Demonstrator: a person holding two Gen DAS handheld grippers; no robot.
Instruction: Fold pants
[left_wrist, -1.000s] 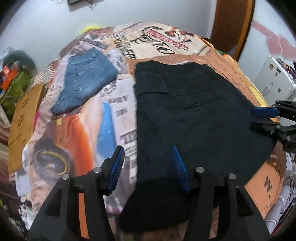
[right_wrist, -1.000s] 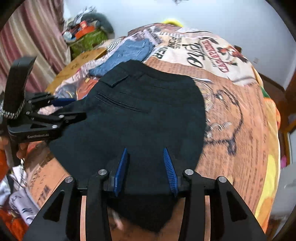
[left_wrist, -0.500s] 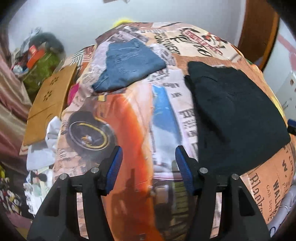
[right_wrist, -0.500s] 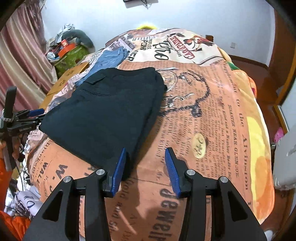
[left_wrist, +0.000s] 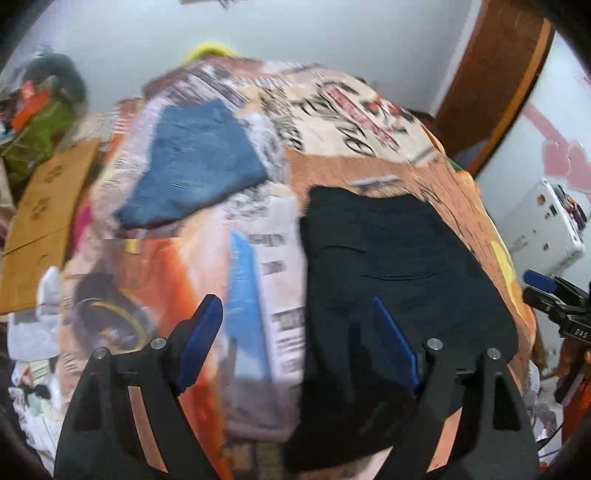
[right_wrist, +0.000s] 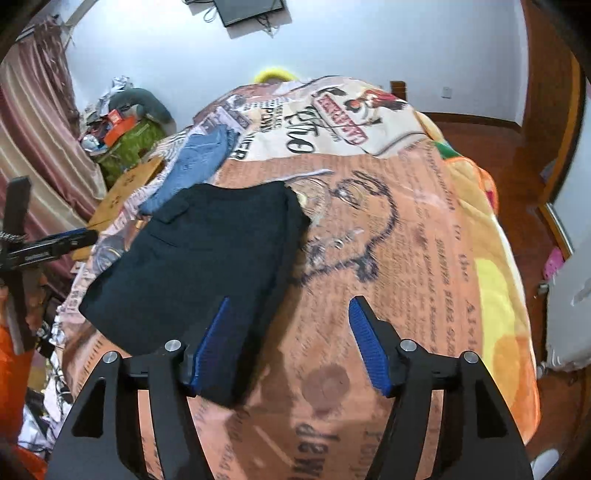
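Covering the bed (right_wrist: 424, 229), a printed blanket carries the folded black pants (right_wrist: 207, 258) on its near left part, with folded jeans (left_wrist: 195, 166) beyond them. Left gripper (left_wrist: 295, 336) and right gripper (right_wrist: 291, 343) hover over the near edge, jaws apart, empty.

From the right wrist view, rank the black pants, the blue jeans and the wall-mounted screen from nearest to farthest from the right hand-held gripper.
1. Black pants: folded, lying partly under the left finger of the right hand-held gripper.
2. Blue jeans: beyond the pants, to the left on the bedspread.
3. Wall-mounted screen: on the far wall, top centre.
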